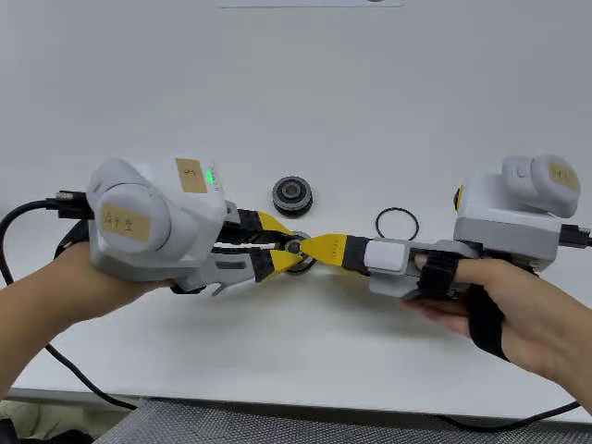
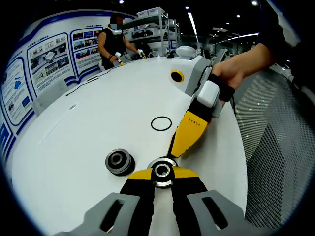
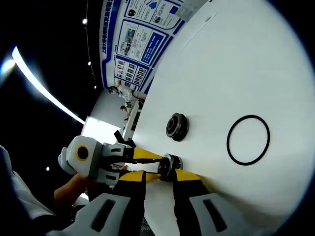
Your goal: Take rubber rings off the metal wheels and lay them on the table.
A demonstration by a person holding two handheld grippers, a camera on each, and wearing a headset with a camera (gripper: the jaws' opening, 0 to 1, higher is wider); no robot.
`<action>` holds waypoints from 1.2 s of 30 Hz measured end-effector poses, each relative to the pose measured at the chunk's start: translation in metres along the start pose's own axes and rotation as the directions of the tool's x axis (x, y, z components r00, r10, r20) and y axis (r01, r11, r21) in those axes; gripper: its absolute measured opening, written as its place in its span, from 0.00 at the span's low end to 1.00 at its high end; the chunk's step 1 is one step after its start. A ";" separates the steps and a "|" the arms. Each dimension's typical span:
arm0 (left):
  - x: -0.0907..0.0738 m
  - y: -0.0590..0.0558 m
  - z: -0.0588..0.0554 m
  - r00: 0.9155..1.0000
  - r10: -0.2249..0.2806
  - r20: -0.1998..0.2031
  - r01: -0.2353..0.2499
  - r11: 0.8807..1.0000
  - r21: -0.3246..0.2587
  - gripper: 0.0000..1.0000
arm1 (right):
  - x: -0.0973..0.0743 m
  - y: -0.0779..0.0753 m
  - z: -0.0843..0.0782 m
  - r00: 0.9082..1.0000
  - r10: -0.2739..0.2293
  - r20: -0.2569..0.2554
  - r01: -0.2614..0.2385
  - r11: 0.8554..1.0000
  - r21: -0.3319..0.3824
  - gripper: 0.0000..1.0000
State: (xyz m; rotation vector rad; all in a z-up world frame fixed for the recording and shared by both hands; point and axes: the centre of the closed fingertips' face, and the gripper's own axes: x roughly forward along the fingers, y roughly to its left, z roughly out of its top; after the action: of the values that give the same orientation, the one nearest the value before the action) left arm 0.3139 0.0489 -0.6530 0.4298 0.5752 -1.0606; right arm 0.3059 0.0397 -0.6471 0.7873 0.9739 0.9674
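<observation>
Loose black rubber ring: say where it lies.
Head view: the black rubber ring lies flat on the white table, right of the free metal wheel, beyond the right gripper.

Wheel (image 1: 298, 248) gripped between left gripper (image 1: 285, 250) and right gripper (image 1: 313, 250), second wheel (image 1: 292, 194) set just beyond them, ring (image 1: 397, 223) laid beyond the right one.

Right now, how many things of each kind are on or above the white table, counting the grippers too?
Round black-and-silver metal wheels: 2, lying wheel, gripped wheel.
Loose thin black rubber ring: 1.
Yellow-jawed grippers: 2, left gripper, right gripper.
Total: 5.
</observation>
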 end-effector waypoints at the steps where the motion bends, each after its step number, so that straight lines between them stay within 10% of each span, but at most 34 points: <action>1: 0.000 0.000 0.000 1.000 0.000 0.000 0.000 1.000 0.000 0.12 | 0.000 -0.001 0.001 1.000 -0.003 0.002 0.003 1.000 -0.003 0.21; 36: -0.001 -0.002 0.002 1.000 -0.002 -0.006 0.002 1.000 0.001 0.12 | 0.000 -0.013 0.002 0.995 -0.103 -0.012 0.103 0.993 0.058 0.01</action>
State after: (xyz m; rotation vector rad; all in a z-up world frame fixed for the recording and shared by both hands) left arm 0.3119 0.0473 -0.6513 0.4332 0.5803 -1.0616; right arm 0.3115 0.0346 -0.6573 0.7740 1.0445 0.8571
